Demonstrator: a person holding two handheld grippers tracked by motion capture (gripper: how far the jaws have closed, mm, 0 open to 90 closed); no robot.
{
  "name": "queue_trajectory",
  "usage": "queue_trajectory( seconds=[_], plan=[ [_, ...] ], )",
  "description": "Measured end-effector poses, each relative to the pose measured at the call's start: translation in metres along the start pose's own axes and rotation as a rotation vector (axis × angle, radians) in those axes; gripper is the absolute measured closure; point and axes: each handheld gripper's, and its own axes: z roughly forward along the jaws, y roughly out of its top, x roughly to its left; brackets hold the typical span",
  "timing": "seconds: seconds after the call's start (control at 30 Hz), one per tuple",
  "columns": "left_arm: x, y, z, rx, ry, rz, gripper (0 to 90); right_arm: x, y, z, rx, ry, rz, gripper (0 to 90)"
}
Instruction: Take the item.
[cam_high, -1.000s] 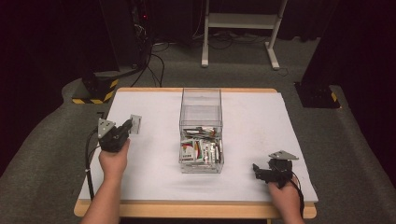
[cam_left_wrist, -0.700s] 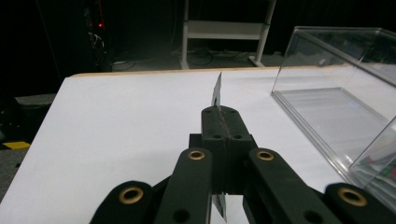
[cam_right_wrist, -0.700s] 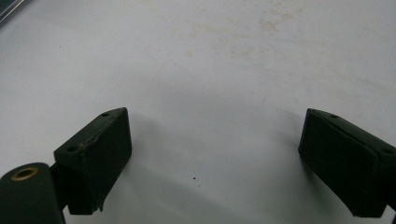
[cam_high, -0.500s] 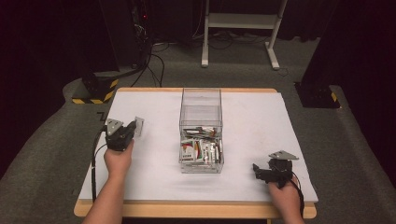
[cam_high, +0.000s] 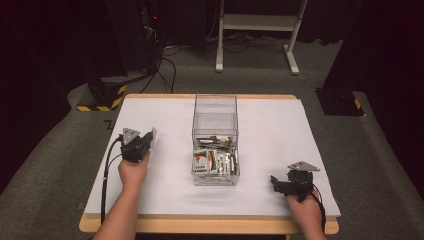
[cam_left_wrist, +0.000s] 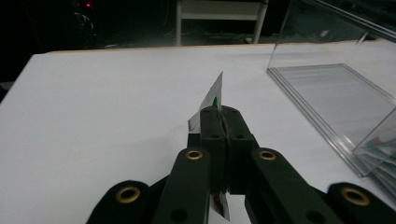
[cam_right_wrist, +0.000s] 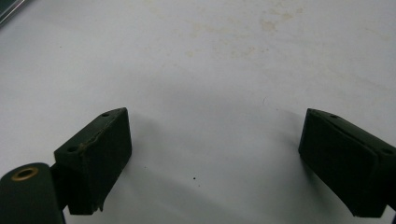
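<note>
One sachet pinched in my left gripper has come lower toward the desk, away from the clear box, ready to set down; my right gripper rests wide open.

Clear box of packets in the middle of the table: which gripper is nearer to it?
Left, narrowly. The left gripper, shut on a packet, sits just off the clear box's left side. The right gripper rests open on the table, right of the box's near corner.

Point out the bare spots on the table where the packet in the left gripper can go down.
Bare white table runs between the left gripper, shut on the packet, and the clear box. Right of the box is bare too, up to the open right gripper. The box's near end is crowded.
</note>
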Motion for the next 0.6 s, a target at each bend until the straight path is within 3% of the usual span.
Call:
queue_trajectory(
  seconds=[0.17,0.2,0.3,0.43,0.6],
  plan=[
    [-0.013,-0.002,0.006,0.020,-0.047,-0.001,80.2,0.000,0.000,0.000,0.000,0.000,0.000,9.3],
    [-0.020,-0.003,0.007,0.022,-0.085,-0.006,76.2,0.000,0.000,0.000,0.000,0.000,0.000,9.3],
    [-0.029,-0.003,0.006,0.020,-0.123,-0.006,70.5,0.000,0.000,0.000,0.000,0.000,0.000,9.3],
    [-0.032,-0.003,0.004,0.019,-0.138,-0.007,67.6,0.000,0.000,0.000,0.000,0.000,0.000,9.3],
    [-0.029,-0.008,0.001,0.039,-0.128,-0.007,65.5,0.000,0.000,0.000,0.000,0.000,0.000,9.2]
  ],
)
